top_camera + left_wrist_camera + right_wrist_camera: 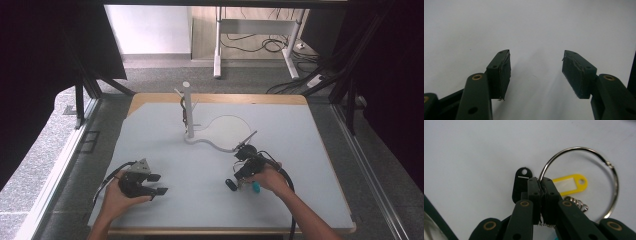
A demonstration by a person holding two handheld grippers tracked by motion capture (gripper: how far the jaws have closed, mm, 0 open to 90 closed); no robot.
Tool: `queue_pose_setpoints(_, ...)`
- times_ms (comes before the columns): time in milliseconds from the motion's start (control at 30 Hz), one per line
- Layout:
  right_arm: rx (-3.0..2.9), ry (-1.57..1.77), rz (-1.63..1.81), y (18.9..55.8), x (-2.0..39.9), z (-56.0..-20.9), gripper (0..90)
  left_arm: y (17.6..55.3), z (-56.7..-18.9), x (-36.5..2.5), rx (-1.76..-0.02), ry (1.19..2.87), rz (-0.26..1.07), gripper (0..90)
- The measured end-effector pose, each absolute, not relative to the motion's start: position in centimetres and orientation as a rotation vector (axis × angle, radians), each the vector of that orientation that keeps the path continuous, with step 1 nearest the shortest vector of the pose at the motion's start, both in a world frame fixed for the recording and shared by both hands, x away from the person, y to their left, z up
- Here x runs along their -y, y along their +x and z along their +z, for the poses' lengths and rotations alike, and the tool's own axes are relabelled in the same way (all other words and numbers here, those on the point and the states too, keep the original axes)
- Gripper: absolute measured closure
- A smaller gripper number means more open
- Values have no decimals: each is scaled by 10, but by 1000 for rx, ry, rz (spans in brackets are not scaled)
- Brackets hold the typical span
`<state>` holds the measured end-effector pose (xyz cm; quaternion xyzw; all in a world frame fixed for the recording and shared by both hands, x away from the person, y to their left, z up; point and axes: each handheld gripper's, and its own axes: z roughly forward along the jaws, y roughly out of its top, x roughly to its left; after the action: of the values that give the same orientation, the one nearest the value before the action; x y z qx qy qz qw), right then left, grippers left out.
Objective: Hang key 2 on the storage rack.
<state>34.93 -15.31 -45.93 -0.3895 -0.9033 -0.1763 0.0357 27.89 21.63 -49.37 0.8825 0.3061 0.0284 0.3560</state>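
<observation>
While the right gripper (540,181) is clamped on the metal ring (584,152), it should be lifted level toward twelve o'clock, the key tags (570,184) dangling free; the left gripper (536,72) is held wide, empty.

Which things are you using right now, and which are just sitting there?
Using:
right gripper, shut on the metal ring
yellow tag and black tag by the ring

Just there:
left gripper, open
white stand

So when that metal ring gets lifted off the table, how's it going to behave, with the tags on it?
The metal ring looks like thin stiff wire, so it should keep its shape. The right gripper pinches it at one point on the rim, so it will probably swing or twist. The yellow tag and black tag look light and would likely dangle and slide along it.
</observation>
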Motion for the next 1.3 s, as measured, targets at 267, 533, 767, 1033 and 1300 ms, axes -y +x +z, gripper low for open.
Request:
queue_pose_setpoints(267, 2801, -1187, -551, 355, 159, -438, 870, 279, -493, -217, -791, 2278, 75, 405)
queue_pose_setpoints(533, 2846, -1168, -539, 362, 167, -412, 876, 279, -493, -217, -790, 2283, 77, 405)
queue_pose_setpoints(767, 2868, -1153, -530, 364, 170, -395, 877, 279, -493, -217, -789, 2281, 80, 406)
queue_pose_setpoints(1033, 2893, -1135, -539, 363, 171, -380, 877, 278, -492, -218, -786, 2277, 82, 406)
queue_pose_setpoints(1300, 2918, -1085, -487, 365, 168, -371, 878, 279, -494, -216, -791, 2274, 74, 406)
